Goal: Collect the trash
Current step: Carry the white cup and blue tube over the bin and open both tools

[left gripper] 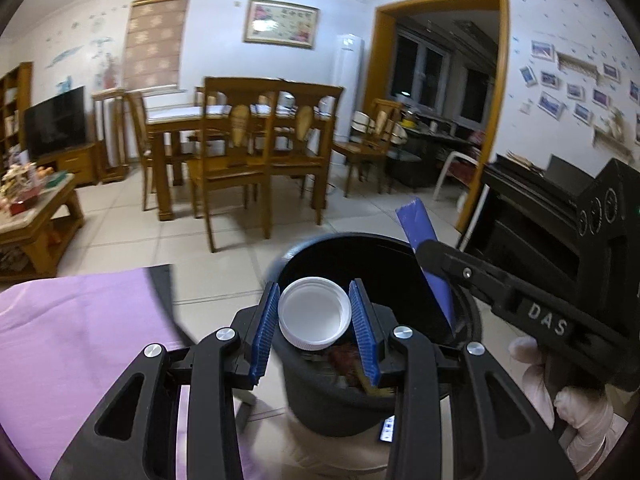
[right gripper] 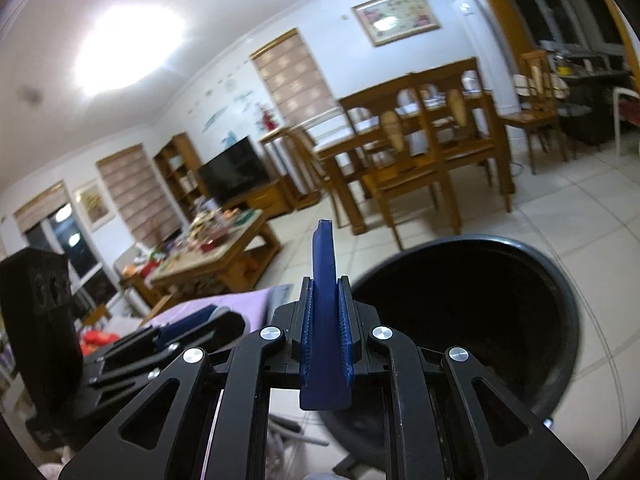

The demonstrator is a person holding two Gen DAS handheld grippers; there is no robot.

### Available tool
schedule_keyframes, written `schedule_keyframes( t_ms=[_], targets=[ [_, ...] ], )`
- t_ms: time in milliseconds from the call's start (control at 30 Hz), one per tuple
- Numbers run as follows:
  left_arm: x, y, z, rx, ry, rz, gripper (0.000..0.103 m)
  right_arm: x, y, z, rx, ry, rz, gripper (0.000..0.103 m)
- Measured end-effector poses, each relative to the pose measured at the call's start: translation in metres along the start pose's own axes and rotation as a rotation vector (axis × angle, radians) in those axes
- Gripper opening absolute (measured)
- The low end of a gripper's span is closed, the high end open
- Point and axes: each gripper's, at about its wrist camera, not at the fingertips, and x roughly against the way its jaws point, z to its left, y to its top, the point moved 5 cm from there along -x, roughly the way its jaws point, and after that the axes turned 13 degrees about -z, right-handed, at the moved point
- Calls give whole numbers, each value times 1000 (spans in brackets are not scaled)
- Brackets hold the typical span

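Left gripper jaws clamped on white cap, held right over black bin mouth. Right gripper jaws pinched on blue strip, at the bin's rim, strip sticking up and out past the fingers. Some trash already inside the bin, too dim to name. Purple cloth just left of the bin. Risks: strip looks offset toward the rim, so releasing there may drop it outside; cap could bounce off the rim if let go tilted; the two grippers are close and may clash. Readable text: "DAS" on the right gripper's body.
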Motion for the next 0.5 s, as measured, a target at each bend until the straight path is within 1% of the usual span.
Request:
schedule_keyframes(
  t_ms=[100,267,500],
  targets=[
    [-15,-7,-23,-10,-28,19,36,8,1,-45,-37,-44,-9,13],
    [-35,-18,-51,-30,-54,48,36,16,2,-96,-61,-89,-19,13],
    [-57,-34,-65,-51,-56,95,36,5,-14,-129,-89,-120,3,13]
  ],
)
